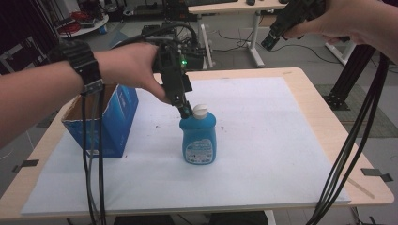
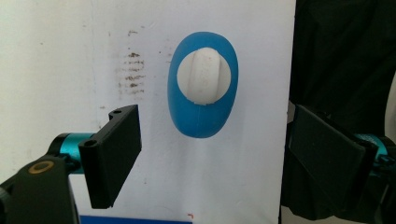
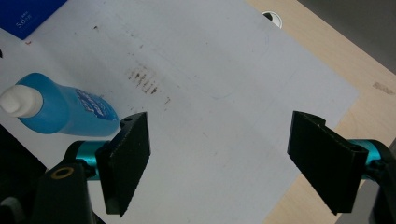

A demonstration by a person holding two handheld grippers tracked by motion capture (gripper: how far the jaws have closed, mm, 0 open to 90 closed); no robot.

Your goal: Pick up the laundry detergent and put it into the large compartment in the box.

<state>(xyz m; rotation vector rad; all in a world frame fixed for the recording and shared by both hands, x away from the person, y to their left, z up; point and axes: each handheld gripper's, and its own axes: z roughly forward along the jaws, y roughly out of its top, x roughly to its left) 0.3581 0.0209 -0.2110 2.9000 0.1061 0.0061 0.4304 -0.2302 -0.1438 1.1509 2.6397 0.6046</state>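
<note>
Because the bottle (image 1: 199, 138) stands upright mid-table (image 1: 300, 187), the left gripper (image 1: 187, 112) hangs above its white cap (image 2: 203, 76), fingers (image 2: 114, 154) wide and empty; farther back, the right gripper (image 1: 271, 43) waits raised, fingers (image 3: 128, 158) likewise spread, clear of the work.

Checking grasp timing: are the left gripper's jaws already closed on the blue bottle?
No, the left gripper is open above the bottle, jaws apart.

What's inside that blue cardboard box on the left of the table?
The blue box stands open at the top, showing brown cardboard inside its near wall. The person's left forearm and cables cross over the opening, so what it contains, if anything, cannot be seen.
</note>
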